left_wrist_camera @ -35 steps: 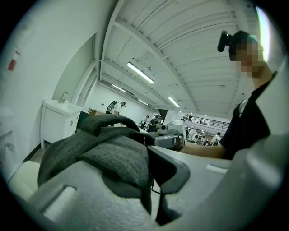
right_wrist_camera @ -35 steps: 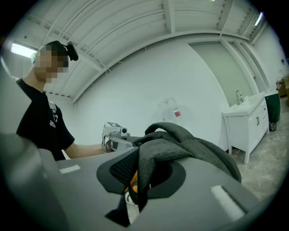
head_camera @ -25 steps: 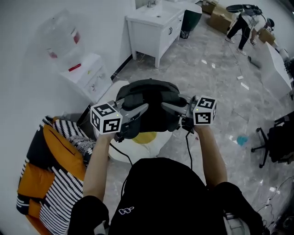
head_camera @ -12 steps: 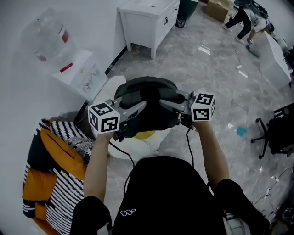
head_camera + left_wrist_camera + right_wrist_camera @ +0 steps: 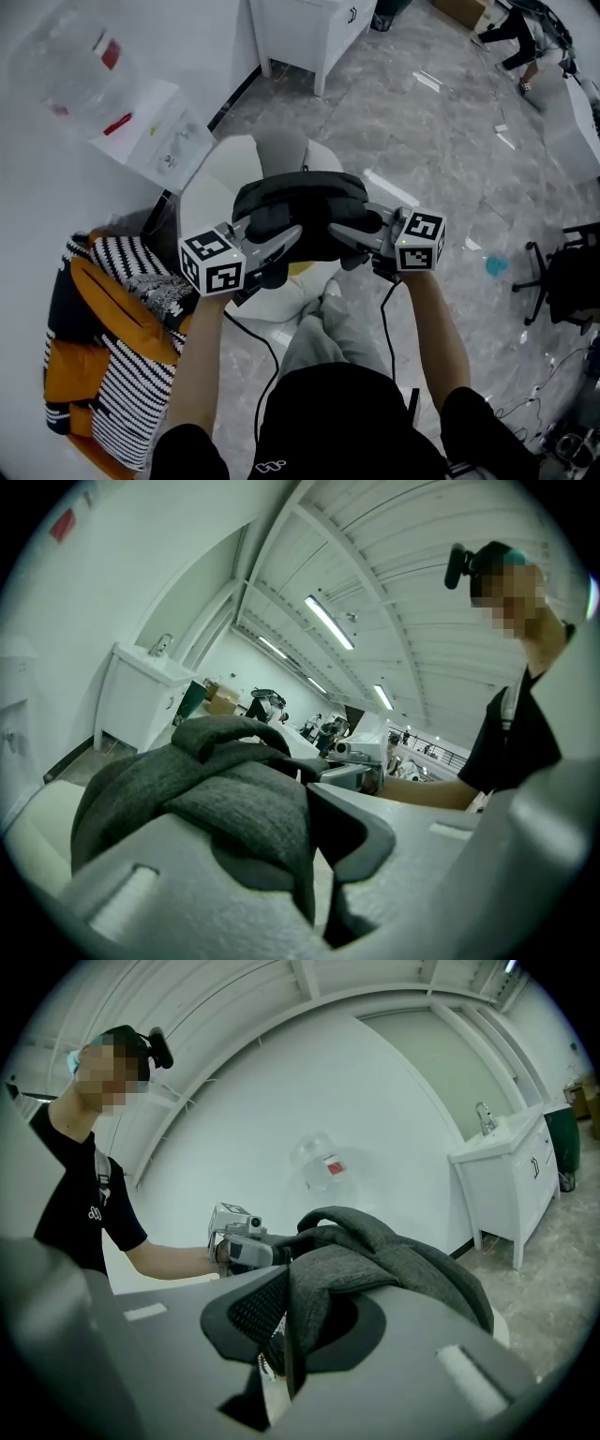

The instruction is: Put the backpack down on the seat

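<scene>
A dark grey backpack [image 5: 298,208] hangs between my two grippers, just above a white rounded seat [image 5: 217,178]. My left gripper [image 5: 284,238] is shut on a fold of the backpack's grey fabric [image 5: 234,794], which is pinched between its jaws. From the other side my right gripper [image 5: 345,228] is shut on a strap of the backpack [image 5: 394,1255]. The carry handle [image 5: 225,731] arches up on top. Something yellow [image 5: 300,270] shows under the bag, on the seat's near edge. Whether the bag's underside touches the seat is hidden.
A water dispenser [image 5: 141,131] stands against the wall at the left, a white cabinet [image 5: 309,28] beyond it. An orange, black and white striped garment [image 5: 112,337] lies at the lower left. A black office chair [image 5: 572,281] is at the right, and a person [image 5: 511,37] far off.
The view has shifted back, so more of the white seat shows beyond the backpack. Both grippers keep the same hold on the bag.
</scene>
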Demonstrator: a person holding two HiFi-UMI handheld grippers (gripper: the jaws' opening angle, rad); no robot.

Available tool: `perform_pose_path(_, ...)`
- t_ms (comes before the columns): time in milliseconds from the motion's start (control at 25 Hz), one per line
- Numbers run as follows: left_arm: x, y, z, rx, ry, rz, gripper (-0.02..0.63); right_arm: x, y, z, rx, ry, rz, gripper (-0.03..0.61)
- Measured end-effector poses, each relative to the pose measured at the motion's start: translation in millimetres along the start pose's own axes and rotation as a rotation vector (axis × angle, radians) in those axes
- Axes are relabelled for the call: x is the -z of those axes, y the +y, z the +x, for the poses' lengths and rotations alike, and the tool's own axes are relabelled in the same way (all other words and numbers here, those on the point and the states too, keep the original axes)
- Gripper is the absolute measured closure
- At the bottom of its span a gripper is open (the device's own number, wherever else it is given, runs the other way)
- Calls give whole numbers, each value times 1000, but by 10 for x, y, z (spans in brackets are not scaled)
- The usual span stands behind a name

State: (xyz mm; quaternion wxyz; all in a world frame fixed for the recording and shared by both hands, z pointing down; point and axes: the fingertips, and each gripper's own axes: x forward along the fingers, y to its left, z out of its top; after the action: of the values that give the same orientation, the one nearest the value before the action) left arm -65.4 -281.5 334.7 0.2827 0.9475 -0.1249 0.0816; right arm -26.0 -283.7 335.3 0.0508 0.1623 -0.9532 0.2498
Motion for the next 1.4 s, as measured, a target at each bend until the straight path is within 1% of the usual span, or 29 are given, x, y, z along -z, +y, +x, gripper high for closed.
perform_pose_path(240, 262, 604, 129, -26, -13, -50, 575, 287, -528, 278, -8, 28, 34, 523)
perform_pose_path(400, 457, 990, 337, -33, -20, -69, 575, 504, -944, 348, -12, 35, 38, 523)
perform_pose_path(600, 753, 1545, 630, -54, -4, -108, 574, 850, -1540, 453, -15, 46, 46, 523)
perform_pose_path(760, 1013, 1957, 830, -69, 6, -134, 574, 1133, -1966, 562, -8, 45, 77, 523)
perform_pose_path(920, 1187, 2340, 990, -82, 12, -140, 574, 1356, -2351, 671, 2, 49, 87, 523)
perform_pose_path(1080, 1336, 2685, 1145, -74, 37, -142, 574, 1550, -2693, 749, 15, 59, 94, 523)
perform_pose_path(1200, 1412, 2942, 1278, -87, 50, -154, 574, 1649, -2969, 812, 24, 53, 113, 523)
perform_pose_path(1320, 1520, 3166, 1410, -100, 69, -172, 573, 1771, -3213, 849, 19, 48, 123, 523)
perform_pose_path(1400, 1585, 3263, 1477, -106, 79, -169, 572, 1837, -3321, 847, 7, 40, 106, 523)
